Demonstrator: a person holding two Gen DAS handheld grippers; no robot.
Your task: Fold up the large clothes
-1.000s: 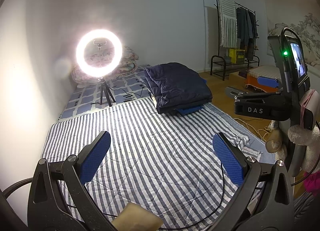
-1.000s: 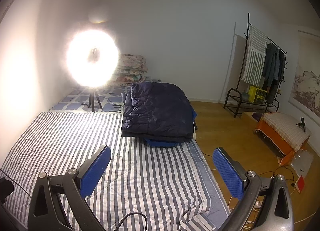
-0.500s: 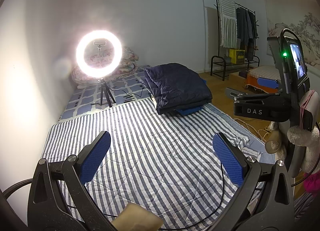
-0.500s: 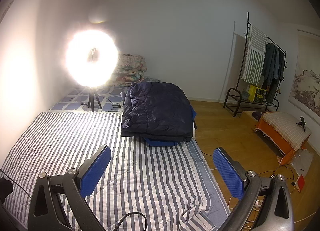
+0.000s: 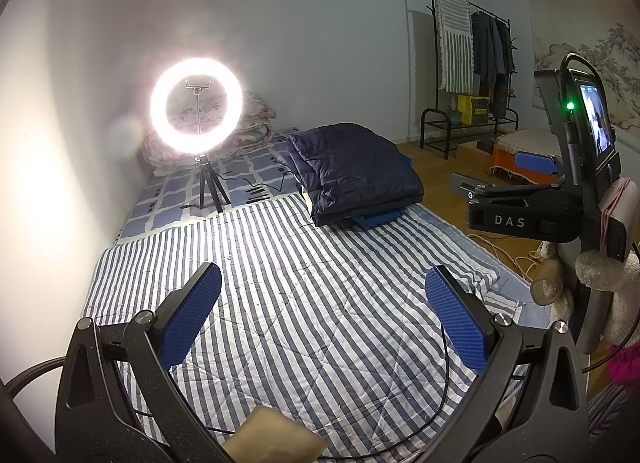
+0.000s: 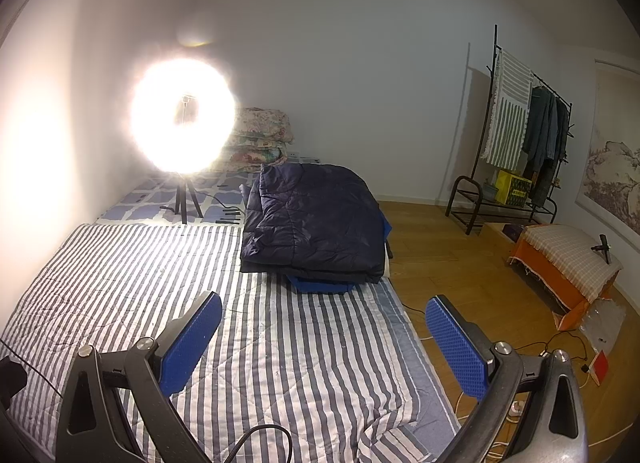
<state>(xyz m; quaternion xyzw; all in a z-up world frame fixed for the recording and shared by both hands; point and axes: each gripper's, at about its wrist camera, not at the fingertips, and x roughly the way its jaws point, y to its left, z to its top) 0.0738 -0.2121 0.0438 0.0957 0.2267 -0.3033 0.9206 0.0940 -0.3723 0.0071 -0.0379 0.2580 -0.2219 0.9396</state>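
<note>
A large blue-and-white striped quilt [image 5: 304, 303] [image 6: 256, 347] lies spread flat on the floor mat; its near right corner is rumpled. A folded dark navy padded quilt [image 5: 352, 171] [image 6: 316, 223] rests at the striped quilt's far edge, on top of something blue. My left gripper [image 5: 320, 315] hangs open above the striped quilt, blue pads wide apart, holding nothing. My right gripper [image 6: 324, 339] is likewise open over the quilt's right side. The right gripper's body [image 5: 532, 215] shows at the right of the left wrist view.
A lit ring light on a tripod [image 5: 196, 115] [image 6: 182, 119] stands at the far left by folded floral bedding [image 6: 260, 135]. A clothes rack [image 6: 524, 135], an orange covered box [image 6: 564, 263] and loose cables [image 6: 568, 347] occupy the wooden floor at right.
</note>
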